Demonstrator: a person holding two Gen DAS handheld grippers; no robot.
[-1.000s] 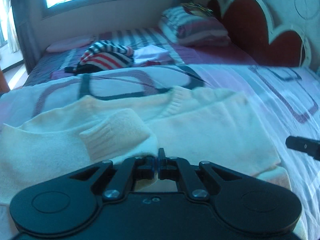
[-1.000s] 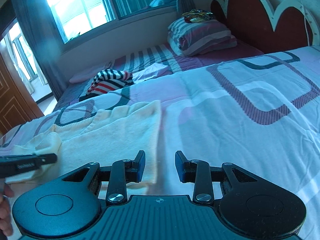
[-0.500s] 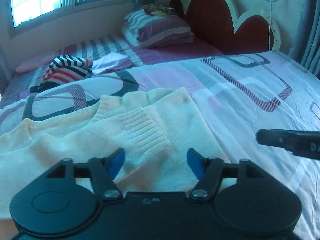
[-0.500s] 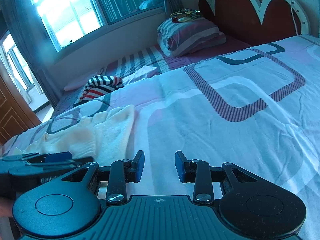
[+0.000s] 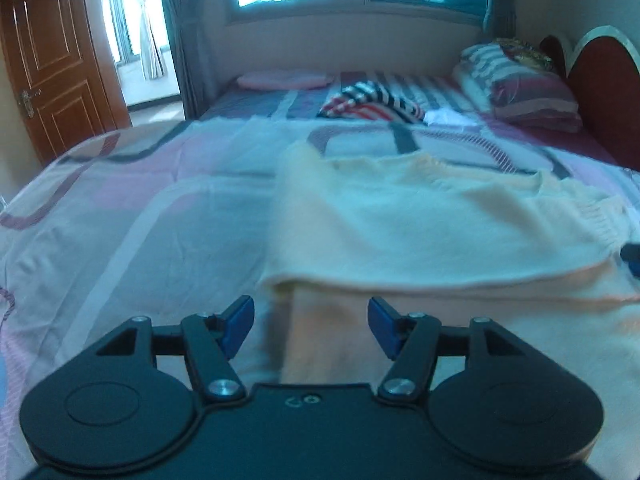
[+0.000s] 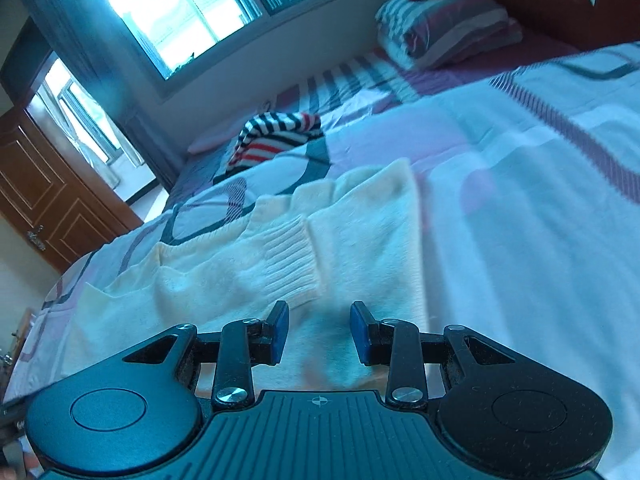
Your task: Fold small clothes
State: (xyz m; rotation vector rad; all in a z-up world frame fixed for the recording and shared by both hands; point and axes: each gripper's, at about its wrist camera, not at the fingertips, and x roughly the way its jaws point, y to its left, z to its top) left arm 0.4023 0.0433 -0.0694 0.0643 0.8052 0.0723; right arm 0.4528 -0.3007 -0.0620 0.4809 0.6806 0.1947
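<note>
A cream knit sweater (image 5: pixel 440 232) lies spread on the bed, its sleeves folded in over the body. It also shows in the right wrist view (image 6: pixel 280 264), with a ribbed cuff (image 6: pixel 290 248) lying on top. My left gripper (image 5: pixel 311 325) is open and empty, low over the sweater's near left edge. My right gripper (image 6: pixel 319 332) is open and empty, low over the sweater's right part just behind the cuff. A tip of the right gripper shows at the left wrist view's right edge (image 5: pixel 633 258).
The bed has a white and pink patterned cover (image 5: pixel 132 208). A striped red, white and dark garment (image 5: pixel 372 102) lies at the far side; it also shows in the right wrist view (image 6: pixel 276 138). Pillows (image 5: pixel 520 80), a red headboard (image 5: pixel 604 92) and a wooden door (image 5: pixel 52 60) surround the bed.
My left gripper opened and let go of the sleeve cuff, then swung left to the sweater's left edge. My right gripper, open throughout, moved left over the sweater and tilted.
</note>
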